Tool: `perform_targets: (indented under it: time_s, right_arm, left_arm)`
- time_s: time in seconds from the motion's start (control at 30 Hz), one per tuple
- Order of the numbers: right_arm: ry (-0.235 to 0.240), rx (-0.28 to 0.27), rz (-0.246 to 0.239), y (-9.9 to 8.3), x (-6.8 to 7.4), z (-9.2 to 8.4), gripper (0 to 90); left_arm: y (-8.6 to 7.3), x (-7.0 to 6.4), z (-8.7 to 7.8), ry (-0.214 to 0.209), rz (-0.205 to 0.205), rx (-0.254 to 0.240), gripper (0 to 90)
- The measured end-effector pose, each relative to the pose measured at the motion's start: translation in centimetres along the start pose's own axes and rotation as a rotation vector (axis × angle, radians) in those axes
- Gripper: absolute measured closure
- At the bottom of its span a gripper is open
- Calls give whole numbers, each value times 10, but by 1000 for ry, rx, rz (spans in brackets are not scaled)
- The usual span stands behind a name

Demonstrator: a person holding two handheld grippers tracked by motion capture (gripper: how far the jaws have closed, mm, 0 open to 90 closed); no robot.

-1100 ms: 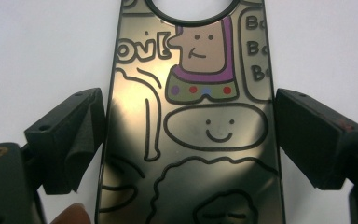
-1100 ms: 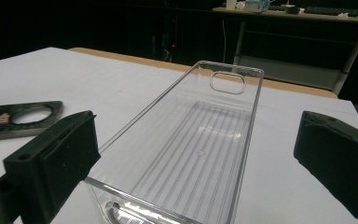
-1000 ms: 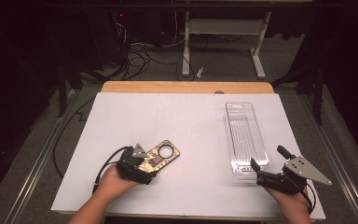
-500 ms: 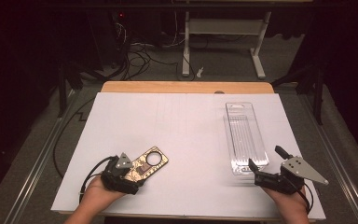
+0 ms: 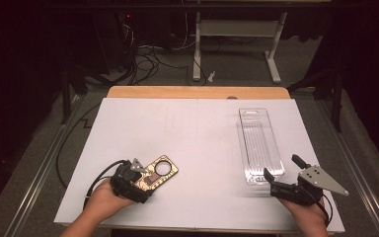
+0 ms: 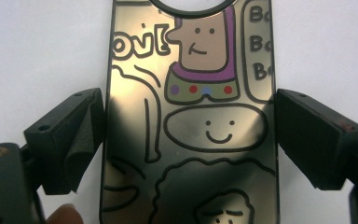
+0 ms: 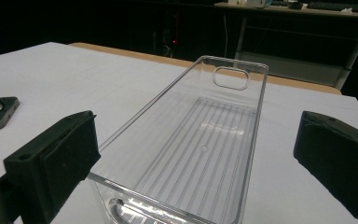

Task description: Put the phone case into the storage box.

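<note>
The phone case (image 5: 157, 173) lies flat on the white table (image 5: 187, 133), near its front left part, with its round camera hole at the far end. In the left gripper view the case (image 6: 191, 116) shows a shiny printed back with cartoon faces, a smiling oval and some lettering. The left gripper (image 5: 137, 178) sits over the near end of the case, held in the person's left hand (image 5: 103, 197). Its jaws stand on either side of the case, the pads right at the long edges; whether they press on it or only flank it I cannot tell.

Well apart, on the right side of the table, a clear plastic tray (image 5: 260, 145) lies lengthwise, its ribbed floor and a slot in the far wall plain in the right gripper view (image 7: 200, 149). The right gripper (image 5: 282, 174) hovers at the tray's near end, jaws spread wide and holding nothing, one to each side of the tray's near corners
</note>
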State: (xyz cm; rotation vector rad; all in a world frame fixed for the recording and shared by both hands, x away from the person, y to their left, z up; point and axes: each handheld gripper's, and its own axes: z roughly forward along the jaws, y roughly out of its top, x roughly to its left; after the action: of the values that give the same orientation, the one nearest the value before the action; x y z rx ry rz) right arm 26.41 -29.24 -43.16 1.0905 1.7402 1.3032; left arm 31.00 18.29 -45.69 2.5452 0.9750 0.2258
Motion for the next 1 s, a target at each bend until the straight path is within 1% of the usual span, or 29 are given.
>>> perform_targets:
  time_s: [0.1, 0.13, 0.27, 0.43, 0.53, 0.63, 0.8, 0.83, 0.9, 0.97, 1.0]
  right_arm:
    - [0, 1, -1, 0, 0, 0, 3]
    - [0, 1, -1, 0, -1, 0, 3]
    - [0, 1, 1, 0, -1, 0, 3]
    - [3, 1, 0, 1, 0, 0, 3]
    - [1, -1, 2, 1, -1, -1, 4]
    - [-2, -2, 5, 1, -2, -1, 4]
    - [-3, -2, 5, 1, -3, -1, 4]
    - [-3, -2, 6, 1, -3, -1, 5]
    - [-2, -2, 5, 1, -2, -1, 4]
    - [-2, -2, 4, 1, -2, -1, 4]
    - [-1, -2, 4, 1, -2, -1, 4]
  left_arm:
    - [5, 1, 0, -1, 5, 39, 125]
    - [7, 1, 0, -8, 2, 57, 124]
    - [13, 2, -1, -16, 16, 117, 122]
    - [21, 5, 1, -39, 29, 197, 119]
    - [26, 8, 3, -58, 30, 244, 117]
    - [30, 9, 4, -69, 31, 286, 115]
    - [38, 9, 7, -74, 43, 347, 112]
    - [39, 10, 8, -80, 37, 358, 110]
    - [40, 10, 9, -85, 38, 369, 108]
    - [43, 10, 10, -83, 53, 394, 106]
    - [44, 8, 11, -72, 65, 414, 103]
